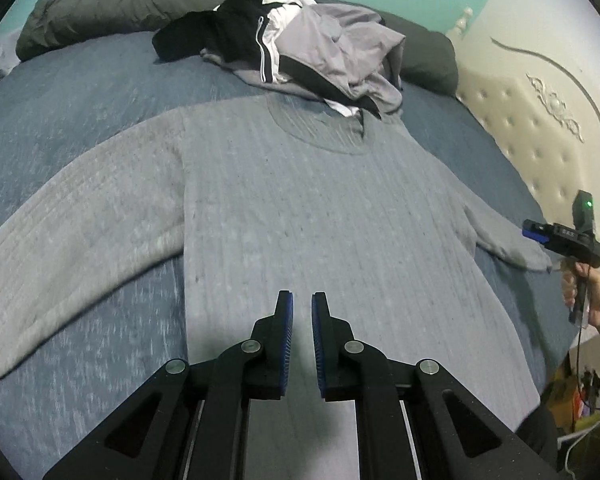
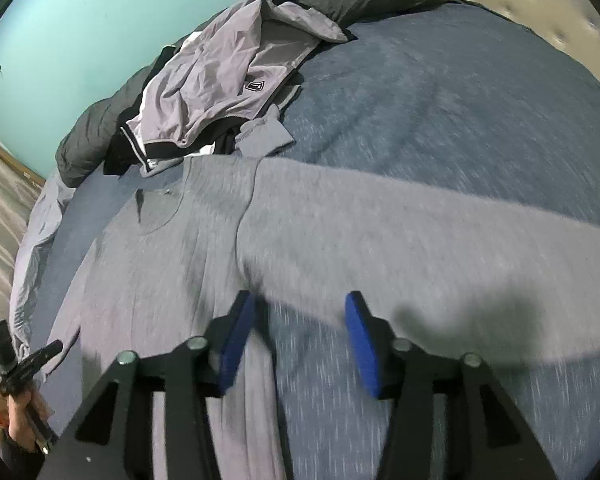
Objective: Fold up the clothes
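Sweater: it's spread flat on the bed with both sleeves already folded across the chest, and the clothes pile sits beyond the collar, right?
Not quite. The sweater is spread flat on the bed, but both sleeves are stretched outward, not folded in; the left wrist view shows this. The clothes pile does sit beyond the collar.

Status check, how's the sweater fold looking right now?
Left gripper nearly shut, empty. Right gripper open, empty. Grey sweater flat, sleeves out, unfolded. Clothes pile overlaps its collar.
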A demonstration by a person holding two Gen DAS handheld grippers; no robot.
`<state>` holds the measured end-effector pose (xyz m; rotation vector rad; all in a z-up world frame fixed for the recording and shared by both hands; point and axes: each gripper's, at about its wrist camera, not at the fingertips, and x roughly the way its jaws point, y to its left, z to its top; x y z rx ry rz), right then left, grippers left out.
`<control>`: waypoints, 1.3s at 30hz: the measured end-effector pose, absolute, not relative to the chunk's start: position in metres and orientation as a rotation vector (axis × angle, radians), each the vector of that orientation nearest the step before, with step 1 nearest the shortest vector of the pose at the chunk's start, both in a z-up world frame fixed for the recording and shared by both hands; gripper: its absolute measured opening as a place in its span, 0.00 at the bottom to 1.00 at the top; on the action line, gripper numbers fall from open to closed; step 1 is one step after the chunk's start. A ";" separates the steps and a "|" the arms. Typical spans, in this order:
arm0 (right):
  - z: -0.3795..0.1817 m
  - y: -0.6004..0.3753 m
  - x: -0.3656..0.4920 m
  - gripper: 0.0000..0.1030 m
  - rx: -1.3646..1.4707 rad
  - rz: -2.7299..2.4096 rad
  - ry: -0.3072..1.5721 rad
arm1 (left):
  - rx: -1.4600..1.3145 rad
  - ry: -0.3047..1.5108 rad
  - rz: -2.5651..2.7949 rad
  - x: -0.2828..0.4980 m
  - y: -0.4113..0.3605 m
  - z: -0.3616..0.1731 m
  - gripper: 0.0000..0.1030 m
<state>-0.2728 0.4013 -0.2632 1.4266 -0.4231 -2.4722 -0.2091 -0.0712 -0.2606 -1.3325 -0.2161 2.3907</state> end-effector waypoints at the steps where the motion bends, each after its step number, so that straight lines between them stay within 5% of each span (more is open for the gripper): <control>1: -0.265 0.398 -0.282 0.49 1.420 -2.482 -0.409 | -1.326 -0.218 2.399 -0.213 -0.071 -0.263 0.10; 10: -0.288 0.355 -0.362 0.50 1.389 -2.534 -0.225 | -1.278 -0.316 2.435 -0.233 -0.076 -0.293 0.18; 24: -0.321 0.322 -0.430 0.48 1.376 -2.545 -0.031 | -1.272 -0.371 2.439 -0.236 -0.085 -0.322 0.19; 29: -0.325 0.311 -0.433 0.09 1.354 -2.495 0.053 | -1.263 -0.363 2.434 -0.237 -0.083 -0.322 0.19; 39: -0.303 0.309 -0.445 0.02 1.287 -2.620 0.195 | -1.277 -0.367 2.417 -0.238 -0.080 -0.328 0.19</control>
